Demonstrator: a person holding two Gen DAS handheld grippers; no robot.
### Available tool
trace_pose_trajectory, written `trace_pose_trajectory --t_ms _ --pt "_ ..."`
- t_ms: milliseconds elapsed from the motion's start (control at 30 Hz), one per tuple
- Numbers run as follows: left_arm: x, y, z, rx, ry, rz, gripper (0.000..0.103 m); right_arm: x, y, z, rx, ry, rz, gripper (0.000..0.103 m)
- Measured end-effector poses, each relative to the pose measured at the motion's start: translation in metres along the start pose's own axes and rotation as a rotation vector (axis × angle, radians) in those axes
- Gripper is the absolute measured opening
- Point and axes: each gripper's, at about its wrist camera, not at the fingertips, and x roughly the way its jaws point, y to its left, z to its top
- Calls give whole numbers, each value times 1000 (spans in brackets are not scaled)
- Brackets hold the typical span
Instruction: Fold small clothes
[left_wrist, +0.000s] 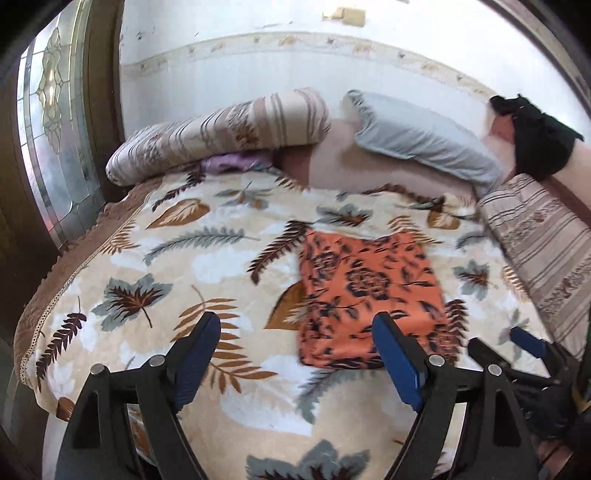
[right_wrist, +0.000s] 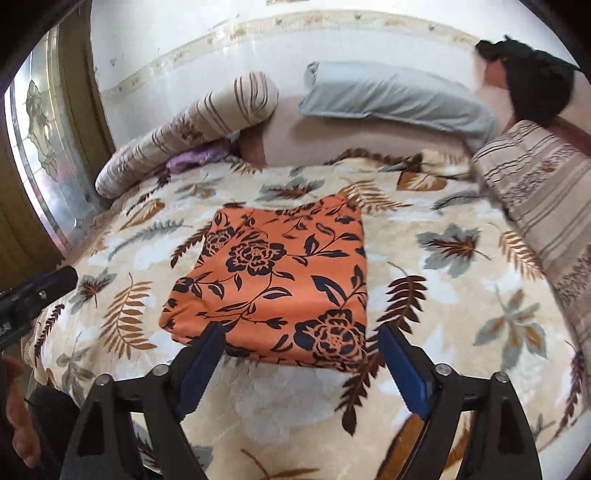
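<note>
An orange cloth with a dark flower print lies folded into a flat rectangle on the leaf-patterned blanket. My left gripper hovers above the blanket, to the left of the cloth's near edge; it is open with nothing between its blue pads. My right gripper is held over the cloth's near edge, also open and empty. In the left wrist view, the right gripper's fingertip shows at the lower right. The left gripper's finger pokes in at the left edge of the right wrist view.
A striped bolster and a grey pillow lie along the far wall. A second striped cushion lines the right side, with a black garment behind it. A purple cloth peeks from under the bolster. A patterned glass door stands left.
</note>
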Motion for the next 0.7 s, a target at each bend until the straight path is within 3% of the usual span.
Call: trace_pose_trajectory --t_ms 67,400,500,700 --pt "-4 -7 -1 7 5 2 98 -11 -1 -3 2 -20 -13 90" --pt "16 -20 -12 49 59 37 99 -5 -5 -18 -3 31 -66 91" --pt "19 -22 -12 63 69 43 99 -5 -1 -16 -18 32 -57 103" --pt "24 -25 -12 81 79 53 99 -1 2 -14 -31 25 -74 103"
